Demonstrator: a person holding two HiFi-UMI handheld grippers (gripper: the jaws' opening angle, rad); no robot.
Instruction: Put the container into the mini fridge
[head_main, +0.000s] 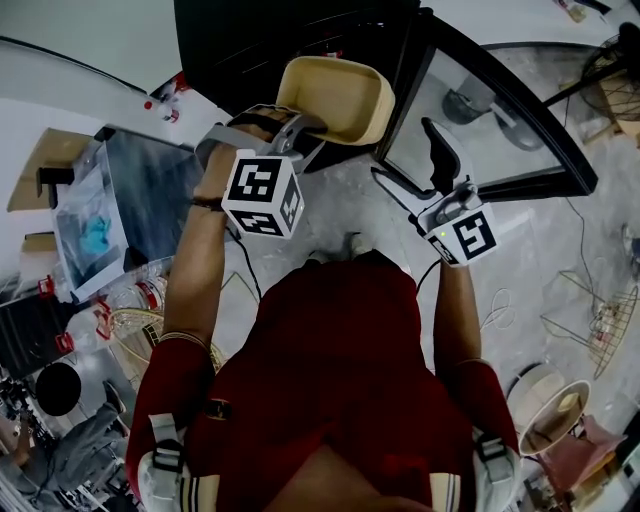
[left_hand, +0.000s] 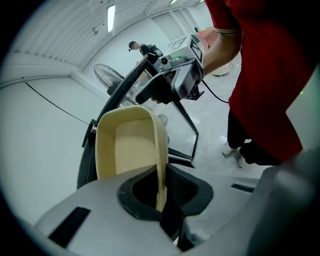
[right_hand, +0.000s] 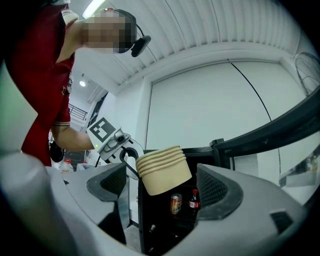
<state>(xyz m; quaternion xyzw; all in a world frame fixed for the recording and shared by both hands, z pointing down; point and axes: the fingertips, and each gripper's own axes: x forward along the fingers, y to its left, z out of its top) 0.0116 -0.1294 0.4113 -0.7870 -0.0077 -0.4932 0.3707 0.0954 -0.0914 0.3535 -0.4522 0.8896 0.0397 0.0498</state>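
Observation:
A beige tub-like container (head_main: 340, 97) hangs in front of the black mini fridge (head_main: 250, 40), with my left gripper (head_main: 300, 130) shut on its rim. In the left gripper view the container's wall (left_hand: 129, 145) is pinched edge-on between the left gripper (left_hand: 161, 196) pads. The fridge's glass door (head_main: 490, 120) stands swung open to the right. My right gripper (head_main: 415, 170) is open beside the door's near edge, holding nothing. Through the open right gripper (right_hand: 162, 187) I see the container (right_hand: 164, 172) before the dark fridge interior (right_hand: 160, 225).
A can (right_hand: 176, 203) and a small bottle (right_hand: 194, 199) stand on a shelf inside the fridge. A table (head_main: 60, 170) with a tray, bottles (head_main: 135, 293) and a wire basket (head_main: 135, 340) is at the left. Cables (head_main: 500, 310) lie on the floor.

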